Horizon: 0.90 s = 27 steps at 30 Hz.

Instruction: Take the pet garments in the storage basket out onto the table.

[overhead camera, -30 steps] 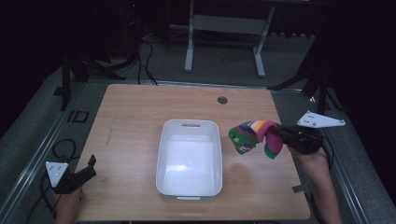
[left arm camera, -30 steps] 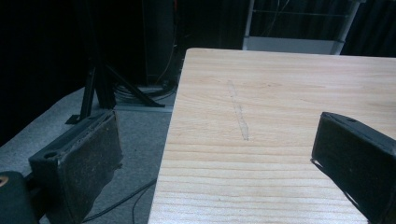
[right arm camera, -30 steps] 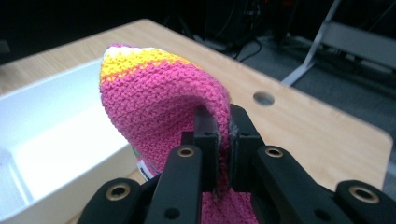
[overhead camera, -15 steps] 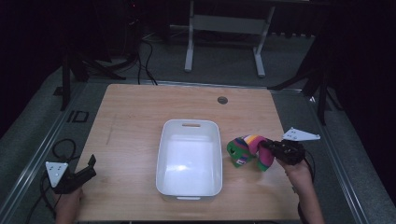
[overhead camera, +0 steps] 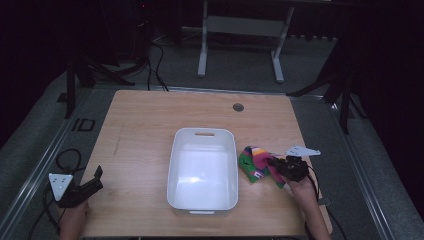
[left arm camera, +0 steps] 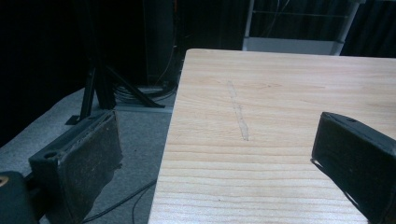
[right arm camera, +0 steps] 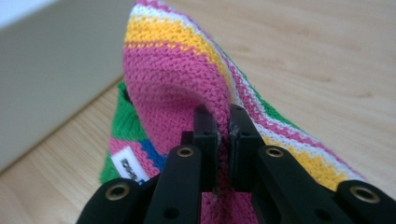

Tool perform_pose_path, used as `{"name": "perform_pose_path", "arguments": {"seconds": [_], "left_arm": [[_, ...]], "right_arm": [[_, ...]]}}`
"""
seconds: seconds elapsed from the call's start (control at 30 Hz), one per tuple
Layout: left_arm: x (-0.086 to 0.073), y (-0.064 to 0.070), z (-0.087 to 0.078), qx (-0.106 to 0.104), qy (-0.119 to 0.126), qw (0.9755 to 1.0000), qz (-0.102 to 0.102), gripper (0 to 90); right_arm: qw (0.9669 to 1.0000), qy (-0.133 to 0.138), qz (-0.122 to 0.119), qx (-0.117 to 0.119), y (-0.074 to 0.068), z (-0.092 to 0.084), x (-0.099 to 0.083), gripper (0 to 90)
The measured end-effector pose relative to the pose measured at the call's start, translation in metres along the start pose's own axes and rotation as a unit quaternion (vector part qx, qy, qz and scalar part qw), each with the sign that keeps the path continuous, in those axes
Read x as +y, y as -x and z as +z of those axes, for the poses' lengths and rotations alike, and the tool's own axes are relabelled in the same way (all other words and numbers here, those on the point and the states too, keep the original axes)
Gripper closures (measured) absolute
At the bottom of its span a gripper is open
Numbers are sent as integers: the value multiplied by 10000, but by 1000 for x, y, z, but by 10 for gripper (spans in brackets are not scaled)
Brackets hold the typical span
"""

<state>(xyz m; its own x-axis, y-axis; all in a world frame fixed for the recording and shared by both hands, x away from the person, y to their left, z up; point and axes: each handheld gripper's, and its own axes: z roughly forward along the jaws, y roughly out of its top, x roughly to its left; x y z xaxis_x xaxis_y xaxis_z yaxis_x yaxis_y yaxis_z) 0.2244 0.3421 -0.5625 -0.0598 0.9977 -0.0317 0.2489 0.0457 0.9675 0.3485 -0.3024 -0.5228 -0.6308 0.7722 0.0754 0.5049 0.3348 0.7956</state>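
Striped knit sock (overhead camera: 254,162) pinched in right claw (overhead camera: 274,162), low on the counter (overhead camera: 145,125) just right of the white bin (overhead camera: 202,136).
Right gripper view: jaws pressed together on a pink fold of the sock (right arm camera: 187,84), green cuff and label lying on the wood, bin wall (right arm camera: 51,70) close by. Left claw (overhead camera: 92,180) spread, holding nothing, parked at the near-left counter corner. Likely step: set the sock down or move it to the bin; lift clear of the rim before crossing, release only once the fabric rests and doesn't drape over the wall.
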Motion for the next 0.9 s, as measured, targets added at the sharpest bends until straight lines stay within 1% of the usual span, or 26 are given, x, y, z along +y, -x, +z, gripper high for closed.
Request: {"name": "perform_pose_path", "arguments": {"seconds": [0.1, 0.13, 0.23, 0.37, 0.4, 0.47, 0.53, 0.6, 0.67, 0.73, 0.77, 0.83, 0.9], "left_arm": [[0, 0, 0, -3, 7, 10000, -15, 22], [0, 0, 0, -3, 7, 10000, -15, 22], [0, 0, 0, -2, 3, 10000, -4, 22], [0, 0, 0, -5, 4, 10000, -9, 22], [0, 0, 0, -7, 2, 10000, -8, 22], [0, 0, 0, -7, 0, 10000, -8, 22], [0, 0, 0, -5, 2, 10000, -10, 22], [0, 0, 0, -5, 6, 10000, -11, 22], [0, 0, 0, -3, 5, 10000, -12, 22], [0, 0, 0, -3, 2, 10000, -11, 22], [0, 0, 0, -3, 3, 10000, -12, 22], [0, 0, 0, -3, 5, 10000, -13, 22], [0, 0, 0, -1, 7, 10000, -13, 22]], "right_arm": [[9999, -136, 44, -34, 2, 11, -4, 838], [9999, -136, 44, -34, 2, 11, -4, 838], [9998, -151, 111, -60, 2, 20, -7, 836], [9998, -159, 141, -43, 3, 22, -7, 825], [9998, -178, 113, -49, 3, 22, -6, 813], [9997, -208, 22, -105, 2, 19, -3, 750], [9998, -164, -13, -81, 1, 16, 0, 680], [9998, -142, -79, -107, 0, 12, 3, 622], [9999, -72, -77, -110, 0, 8, 6, 584], [9998, 30, -94, -144, 0, 2, 9, 523], [9999, 64, -65, -111, 1, -1, 10, 490], [9997, 143, -44, -171, 3, -6, 12, 432], [9997, 171, 4, -179, 6, -11, 14, 372]]}}
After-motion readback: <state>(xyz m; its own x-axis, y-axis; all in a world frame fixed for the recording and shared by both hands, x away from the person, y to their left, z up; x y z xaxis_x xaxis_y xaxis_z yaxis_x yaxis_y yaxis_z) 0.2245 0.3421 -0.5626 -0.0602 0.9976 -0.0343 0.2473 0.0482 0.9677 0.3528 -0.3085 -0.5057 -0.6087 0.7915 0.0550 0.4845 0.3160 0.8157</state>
